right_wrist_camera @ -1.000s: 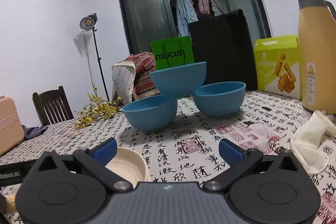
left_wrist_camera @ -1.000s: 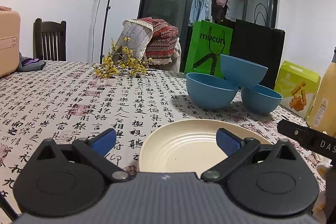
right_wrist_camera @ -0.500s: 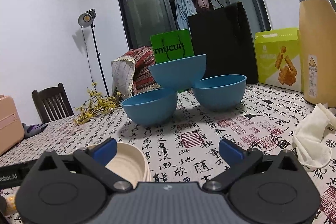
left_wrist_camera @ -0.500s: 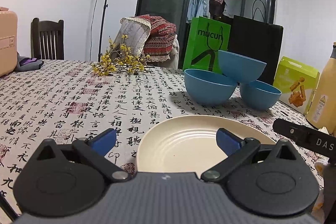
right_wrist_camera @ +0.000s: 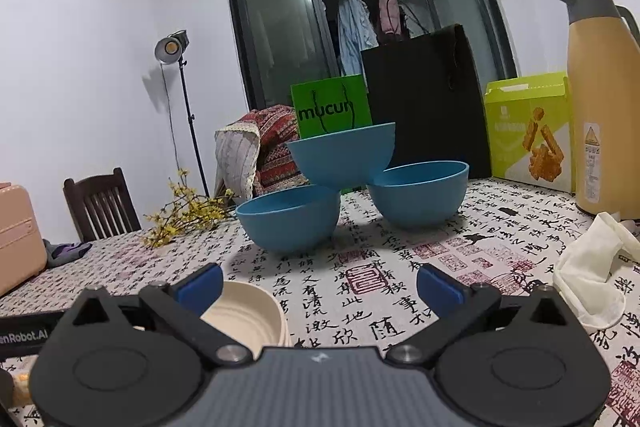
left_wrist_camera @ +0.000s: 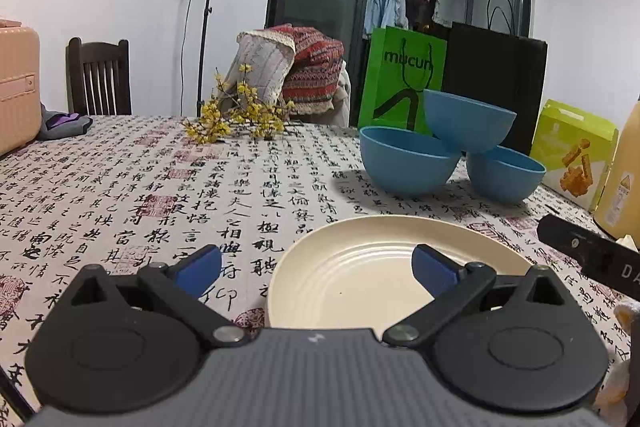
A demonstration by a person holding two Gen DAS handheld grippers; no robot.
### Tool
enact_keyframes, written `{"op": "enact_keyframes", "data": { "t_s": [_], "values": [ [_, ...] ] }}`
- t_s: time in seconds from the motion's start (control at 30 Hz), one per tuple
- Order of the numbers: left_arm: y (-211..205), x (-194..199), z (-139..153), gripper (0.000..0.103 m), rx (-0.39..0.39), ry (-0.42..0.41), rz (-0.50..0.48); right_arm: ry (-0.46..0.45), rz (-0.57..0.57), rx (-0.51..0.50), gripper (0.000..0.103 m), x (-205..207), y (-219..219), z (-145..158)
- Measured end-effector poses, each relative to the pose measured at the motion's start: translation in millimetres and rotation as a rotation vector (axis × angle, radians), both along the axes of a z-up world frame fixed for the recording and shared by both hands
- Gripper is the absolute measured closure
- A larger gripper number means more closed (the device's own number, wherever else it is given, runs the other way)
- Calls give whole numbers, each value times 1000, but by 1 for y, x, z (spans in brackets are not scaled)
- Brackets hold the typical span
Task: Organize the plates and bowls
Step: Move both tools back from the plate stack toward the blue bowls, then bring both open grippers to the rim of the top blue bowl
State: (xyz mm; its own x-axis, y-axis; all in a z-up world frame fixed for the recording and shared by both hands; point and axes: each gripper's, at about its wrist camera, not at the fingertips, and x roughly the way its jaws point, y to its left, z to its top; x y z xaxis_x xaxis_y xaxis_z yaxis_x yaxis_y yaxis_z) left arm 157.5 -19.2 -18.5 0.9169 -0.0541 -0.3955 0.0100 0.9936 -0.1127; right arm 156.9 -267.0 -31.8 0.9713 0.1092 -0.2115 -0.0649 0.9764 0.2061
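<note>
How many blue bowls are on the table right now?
3. Left bowl and right bowl sit on the tablecloth; the top bowl rests tilted across their rims. None visibly hidden.

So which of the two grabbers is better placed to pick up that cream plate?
Probably the left gripper: the cream plate lies right before its open jaws. The right gripper faces the blue bowls.

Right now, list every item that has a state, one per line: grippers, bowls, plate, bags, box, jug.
left gripper: open, holding nothing
right gripper: open, holding nothing
cream plate: flat on the tablecloth, empty
top blue bowl: upright, perched on the two lower rims
lower blue bowls: upright, side by side
green bag: standing
black bag: standing
snack box: upright, closed
thermos jug: upright, lid on
</note>
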Motion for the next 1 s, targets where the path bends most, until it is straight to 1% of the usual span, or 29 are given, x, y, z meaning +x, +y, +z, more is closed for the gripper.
{"op": "enact_keyframes", "data": {
  "t_s": [0.1, 0.17, 0.23, 0.3, 0.37, 0.43, 0.63, 0.83, 1.0],
  "values": [
    [1, 1, 6, 0, -3, 20, -10, 22, 42, 4, 0, 2, -3, 4],
    [3, 0, 15, 0, -19, 20, -17, 39, 63, 2, 0, 4, -4, 11],
    [4, 1, 26, 0, -34, 15, -32, 29, 83, -2, 0, 3, -6, 23],
    [3, 3, 39, 0, -34, 7, -46, 10, 93, -21, 0, 4, -7, 38],
    [3, 5, 53, 0, -37, -10, -67, 4, 82, -40, 0, 8, -8, 53],
    [1, 9, 65, 0, -40, -22, -76, 2, 75, -38, 0, 13, -10, 65],
    [3, 36, 100, 0, -87, -11, -91, 28, 73, 5, 0, 40, -26, 105],
    [-2, 65, 126, 0, -74, -8, -90, 10, 43, 6, 0, 69, -38, 138],
    [-13, 94, 138, 0, -76, 25, -93, 37, 26, 29, 0, 104, -48, 154]
  ]
}}
